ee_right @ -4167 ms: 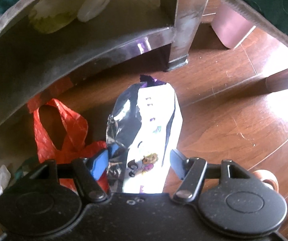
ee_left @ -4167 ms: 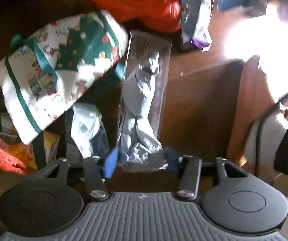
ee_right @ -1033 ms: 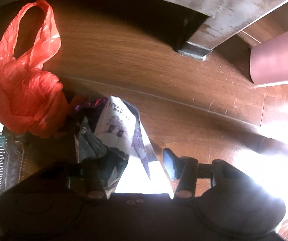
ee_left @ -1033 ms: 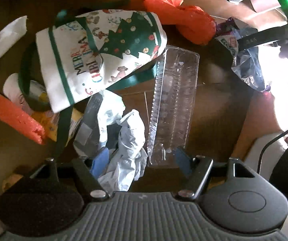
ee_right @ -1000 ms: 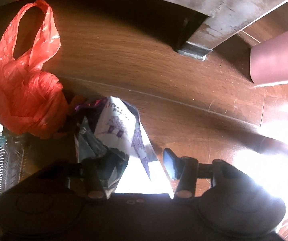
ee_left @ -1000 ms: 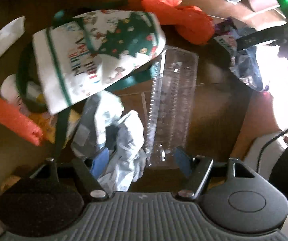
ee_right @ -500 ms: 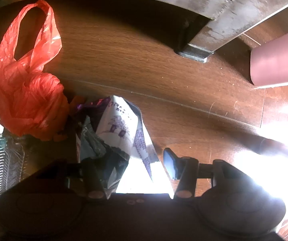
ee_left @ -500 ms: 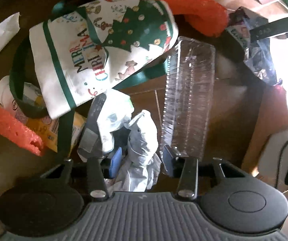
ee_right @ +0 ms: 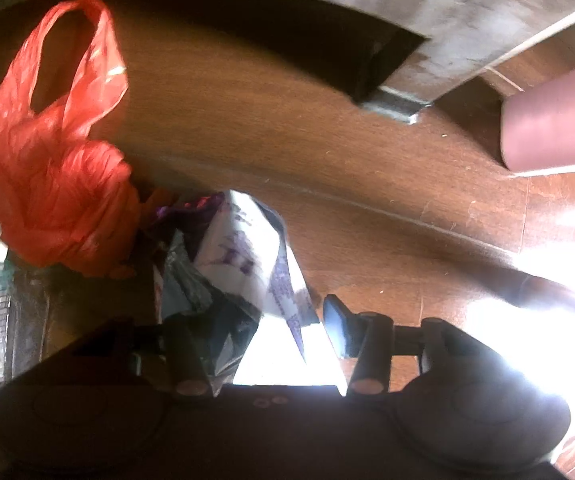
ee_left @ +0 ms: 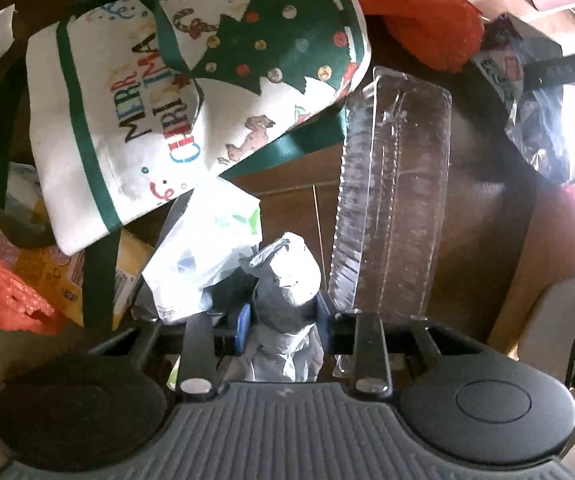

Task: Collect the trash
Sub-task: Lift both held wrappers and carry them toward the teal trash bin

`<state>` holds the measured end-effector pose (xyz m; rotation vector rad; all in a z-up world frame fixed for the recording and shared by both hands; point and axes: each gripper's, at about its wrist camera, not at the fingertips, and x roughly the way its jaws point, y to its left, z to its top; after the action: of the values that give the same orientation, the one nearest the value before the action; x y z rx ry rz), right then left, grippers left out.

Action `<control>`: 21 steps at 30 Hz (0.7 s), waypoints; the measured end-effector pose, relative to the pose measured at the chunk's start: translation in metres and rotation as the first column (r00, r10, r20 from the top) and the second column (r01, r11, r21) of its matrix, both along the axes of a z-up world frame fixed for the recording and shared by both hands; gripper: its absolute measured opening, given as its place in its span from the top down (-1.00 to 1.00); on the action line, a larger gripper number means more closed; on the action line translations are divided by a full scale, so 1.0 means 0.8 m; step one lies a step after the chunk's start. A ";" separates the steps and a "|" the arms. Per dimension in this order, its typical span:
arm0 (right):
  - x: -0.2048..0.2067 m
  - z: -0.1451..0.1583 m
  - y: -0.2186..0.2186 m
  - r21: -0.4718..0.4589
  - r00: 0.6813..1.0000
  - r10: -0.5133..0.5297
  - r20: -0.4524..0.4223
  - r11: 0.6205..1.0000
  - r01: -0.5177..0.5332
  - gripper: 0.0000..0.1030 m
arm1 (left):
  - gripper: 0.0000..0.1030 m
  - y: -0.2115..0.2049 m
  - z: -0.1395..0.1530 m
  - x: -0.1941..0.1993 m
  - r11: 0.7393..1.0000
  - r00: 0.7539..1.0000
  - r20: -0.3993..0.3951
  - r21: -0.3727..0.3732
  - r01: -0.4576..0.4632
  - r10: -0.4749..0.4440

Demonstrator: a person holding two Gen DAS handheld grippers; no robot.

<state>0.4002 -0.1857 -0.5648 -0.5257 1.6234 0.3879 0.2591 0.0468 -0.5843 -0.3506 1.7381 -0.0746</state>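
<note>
**Both grippers closing on floor litter**

The landmark here is the clear plastic tray (ee_left: 391, 200), lying lengthwise away from the left camera on the wooden floor (ee_right: 287, 140).

Nearest, just left of the tray's near end, the left gripper (ee_left: 283, 322) has a crumpled grey wad of paper (ee_left: 287, 280) between its blue pads (ee_left: 244, 326). The jaws are closing, and the pads look to be touching the wad on both sides. The wad's long axis runs forward along the fingers, so the squeeze comes across its narrow width (a good line for a pinch).

Left of the tray, beyond the wad, lie a white plastic bag (ee_left: 207, 256) and a Christmas tote (ee_left: 191, 92); past the tray's far end sits a red plastic bag (ee_left: 419, 20).

To the tray's far right, the right gripper (ee_right: 263, 340) points down over a foil snack bag (ee_right: 239, 272). Its jaws are closing with the bag between them; glare and the bag hide one pad, so I cannot tell whether they press yet.

Against a second earlier, the left jaws stood wide around both wad and tray end; now they are narrowed on the wad alone and sit lower, closer to the litter. The right jaws are narrower too, with the view otherwise much the same.
</note>
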 end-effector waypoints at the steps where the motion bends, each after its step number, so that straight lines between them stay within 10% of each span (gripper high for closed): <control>1: 0.000 0.000 0.004 -0.017 1.000 0.018 -0.005 1.000 -0.018 0.53 | 0.42 0.003 0.001 0.001 1.000 1.000 0.000 -0.001 -0.007 0.007; 3: -0.001 0.007 0.010 -0.061 0.998 0.058 0.005 0.996 -0.057 1.00 | 0.43 0.008 0.007 0.002 1.000 1.000 -0.003 -0.009 -0.025 0.025; 14: -0.019 0.158 0.015 -0.006 0.988 0.147 0.041 0.989 -0.147 1.00 | 0.44 0.010 0.109 0.010 0.999 0.998 0.054 -0.011 -0.030 0.031; 21: -0.043 0.293 0.002 0.074 0.988 0.032 0.154 0.996 -0.044 1.00 | 0.44 -0.001 0.214 0.004 0.999 0.984 0.176 -0.021 -0.026 0.029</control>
<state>0.3656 -0.1844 -0.3302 -0.5161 1.4469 0.4274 0.2624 0.0463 -0.4130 -0.3706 1.5581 -0.0992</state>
